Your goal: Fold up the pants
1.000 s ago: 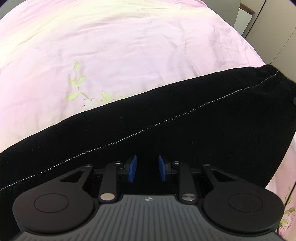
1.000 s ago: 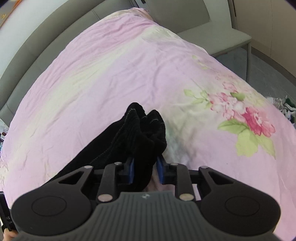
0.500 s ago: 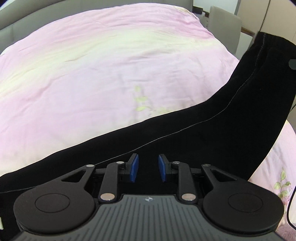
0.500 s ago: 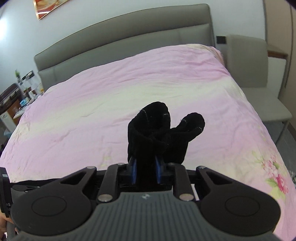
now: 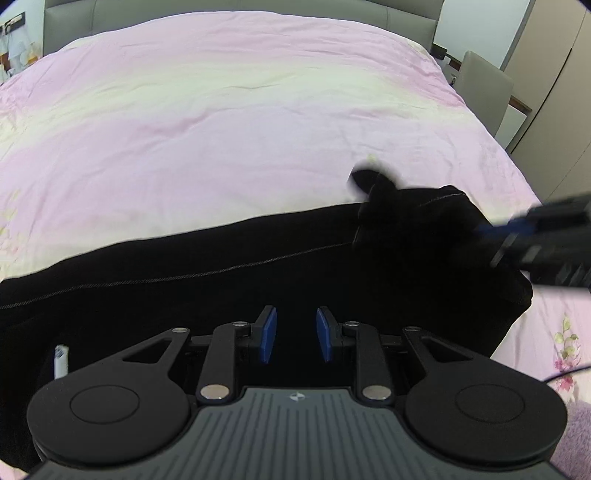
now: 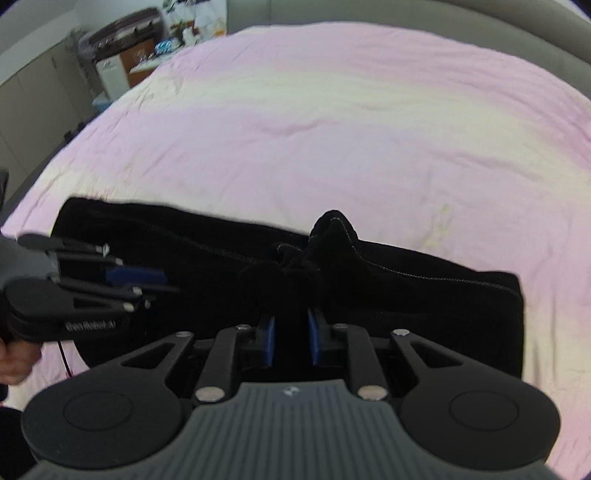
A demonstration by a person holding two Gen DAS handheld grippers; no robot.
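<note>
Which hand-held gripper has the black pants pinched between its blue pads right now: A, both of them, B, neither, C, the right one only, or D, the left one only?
C: in the right wrist view the right hand-held gripper has a bunch of the black pants caught between its pads, while the left hand-held gripper shows an open gap with nothing between its pads.

pink bed, grey headboard, chair
</note>
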